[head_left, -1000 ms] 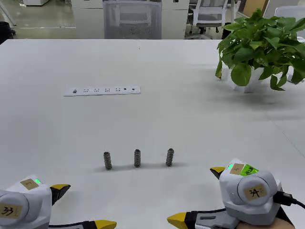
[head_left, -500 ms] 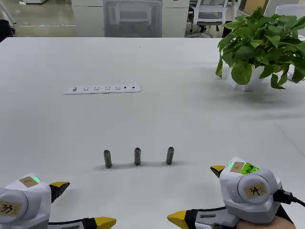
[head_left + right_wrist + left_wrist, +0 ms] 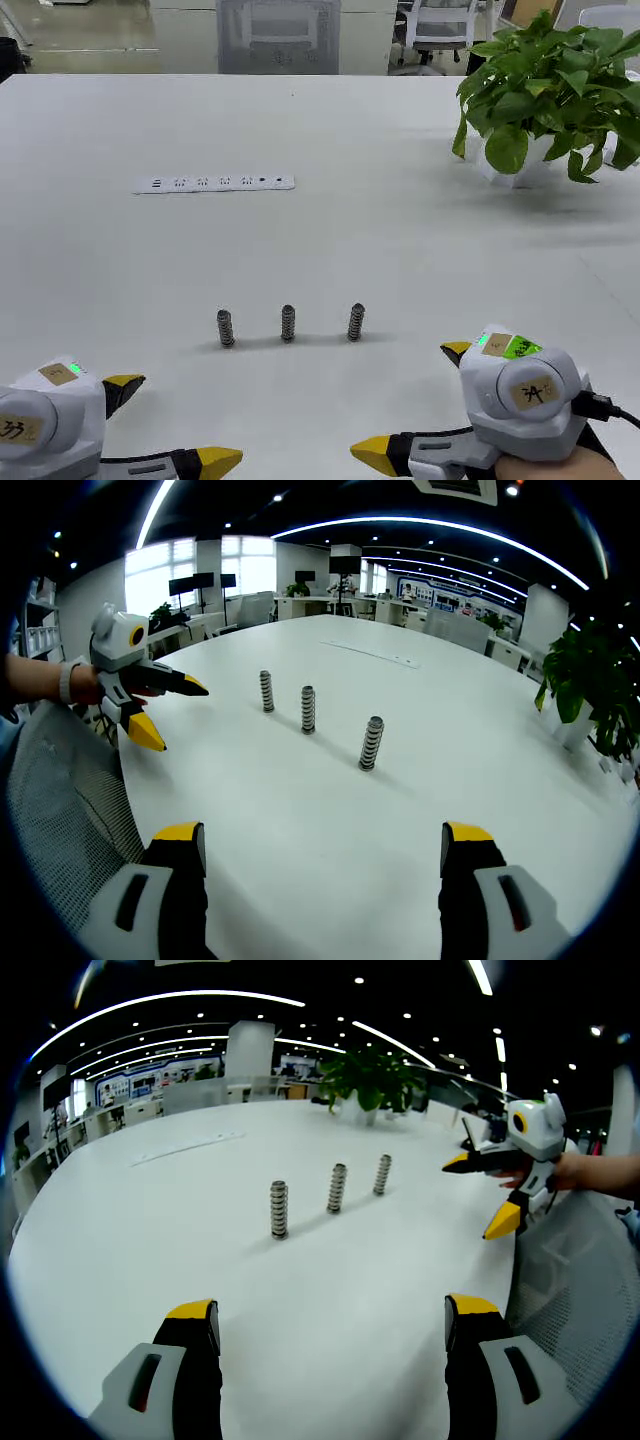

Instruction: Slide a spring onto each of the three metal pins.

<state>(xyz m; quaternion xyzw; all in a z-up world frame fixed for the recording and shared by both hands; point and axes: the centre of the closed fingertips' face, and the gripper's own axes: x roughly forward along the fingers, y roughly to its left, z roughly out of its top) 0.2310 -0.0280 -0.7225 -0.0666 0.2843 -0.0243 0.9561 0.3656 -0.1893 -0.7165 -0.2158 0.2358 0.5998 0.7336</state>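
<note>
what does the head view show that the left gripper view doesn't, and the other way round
Head view: the left gripper's white labelled body, and a grey mesh chair beyond the table's far edge.
Left gripper view: the ceiling lights and a grey mesh surface by the table's near edge.
Shared: three upright springs in a row, the power strip, the potted plant, and the right gripper, jaws open like the left's.
</note>
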